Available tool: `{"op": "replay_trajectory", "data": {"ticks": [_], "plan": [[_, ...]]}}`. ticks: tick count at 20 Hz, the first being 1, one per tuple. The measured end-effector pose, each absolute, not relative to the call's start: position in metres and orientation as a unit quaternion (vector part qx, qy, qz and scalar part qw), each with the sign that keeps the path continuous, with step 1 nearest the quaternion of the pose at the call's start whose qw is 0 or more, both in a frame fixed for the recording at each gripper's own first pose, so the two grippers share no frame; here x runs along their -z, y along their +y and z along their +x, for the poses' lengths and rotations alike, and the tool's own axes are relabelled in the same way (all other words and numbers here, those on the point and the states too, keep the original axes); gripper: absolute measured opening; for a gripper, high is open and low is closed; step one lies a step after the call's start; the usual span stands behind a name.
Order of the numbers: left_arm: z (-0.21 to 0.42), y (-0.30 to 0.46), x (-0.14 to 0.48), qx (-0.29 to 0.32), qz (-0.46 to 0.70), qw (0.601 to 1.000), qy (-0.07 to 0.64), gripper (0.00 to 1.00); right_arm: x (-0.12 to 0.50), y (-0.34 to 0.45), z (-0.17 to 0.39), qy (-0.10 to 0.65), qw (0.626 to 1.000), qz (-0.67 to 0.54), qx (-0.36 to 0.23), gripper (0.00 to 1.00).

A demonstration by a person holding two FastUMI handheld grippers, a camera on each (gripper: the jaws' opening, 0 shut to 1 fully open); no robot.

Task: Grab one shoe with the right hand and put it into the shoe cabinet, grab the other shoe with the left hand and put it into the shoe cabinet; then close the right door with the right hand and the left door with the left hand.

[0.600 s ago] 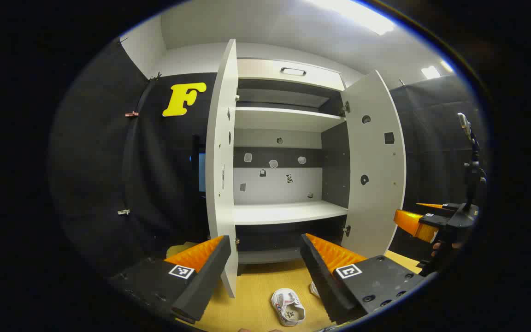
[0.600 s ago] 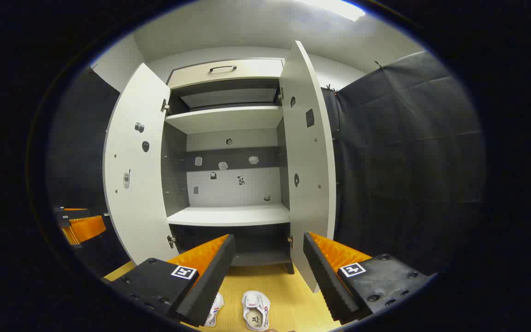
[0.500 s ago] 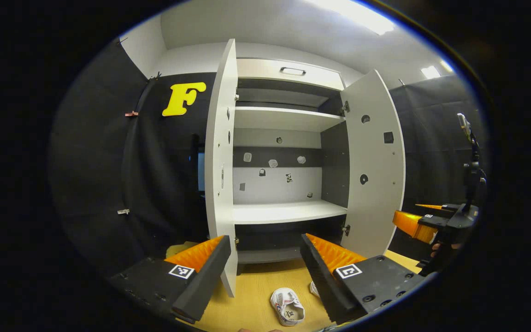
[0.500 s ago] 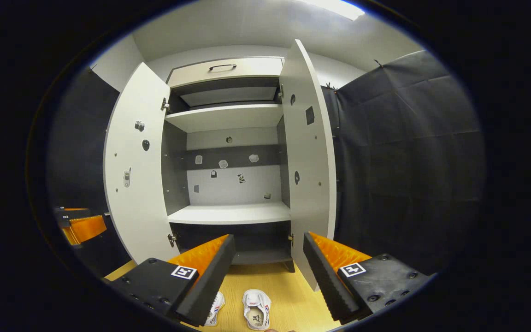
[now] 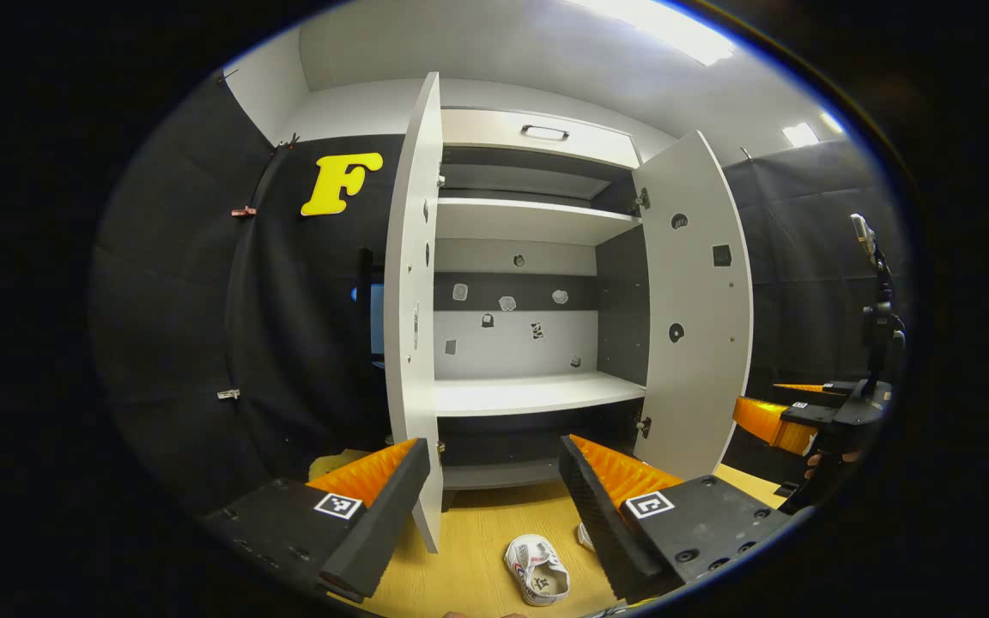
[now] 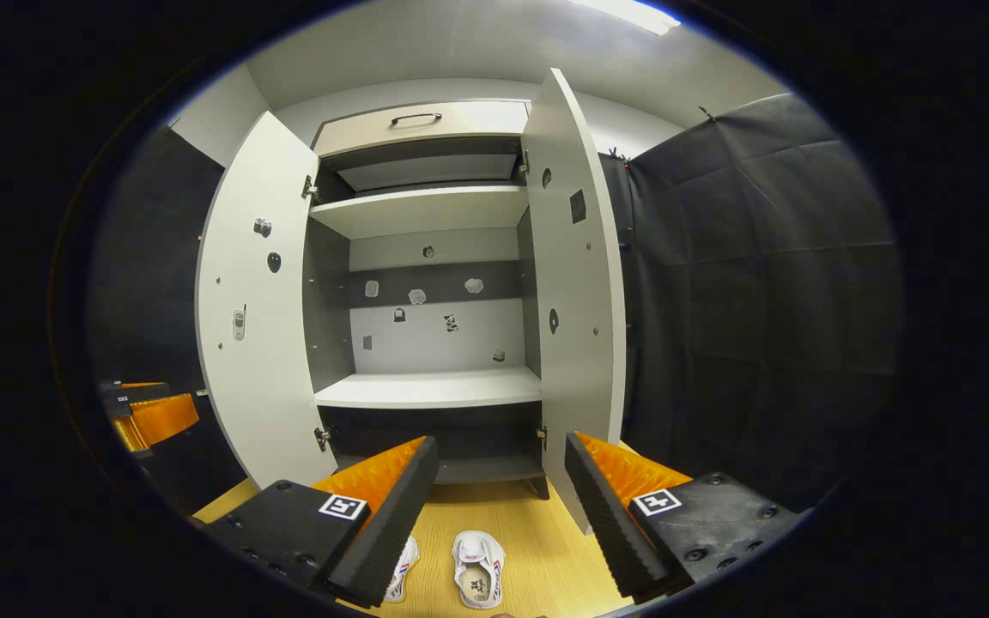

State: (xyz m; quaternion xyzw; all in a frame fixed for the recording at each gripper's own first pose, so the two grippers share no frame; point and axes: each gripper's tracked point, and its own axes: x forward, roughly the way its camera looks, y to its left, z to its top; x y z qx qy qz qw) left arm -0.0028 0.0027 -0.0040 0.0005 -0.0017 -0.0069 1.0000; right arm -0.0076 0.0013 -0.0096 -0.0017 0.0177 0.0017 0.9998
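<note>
Both claws hang released, holding nothing. Right claw [image 6: 501, 506] has its jaws spread wide above the floor [image 6: 537, 549], and the shoe [image 6: 477, 580] lies on the boards between them, toe toward the cabinet [image 6: 426, 257]. The other shoe [image 6: 400, 577] lies just beside it, half hidden behind my left-hand finger. Left claw [image 5: 494, 506] is just as wide apart, over the same pair near the floor's front edge. I can see my right claw off at the side of the left gripper view, with a hand under it.

Neither shoe is grabbed yet, so I judge the first step is only starting: the right claw reaching for its shoe. Both doors stand open, right door [image 6: 576, 283] and left door [image 6: 250, 300] swung well out, and the lower shelf [image 6: 426, 388] is bare, so is the upper one.

Next I think the right claw must drop straight down, straddle the shoe across its sides and pinch the rim, then lift it between the doors onto the lower shelf. Its finger must not nudge the neighbouring shoe, which lies close.
</note>
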Motion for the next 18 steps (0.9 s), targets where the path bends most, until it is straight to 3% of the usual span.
{"op": "replay_trajectory", "data": {"ticks": [18], "plan": [[-0.002, 0.029, 0.038, -0.01, 0.001, 0.999, 0.035, 0.95, 0.1, 0.031, 0.005, 0.141, 0.99, 0.011, -0.027, 0.98]]}}
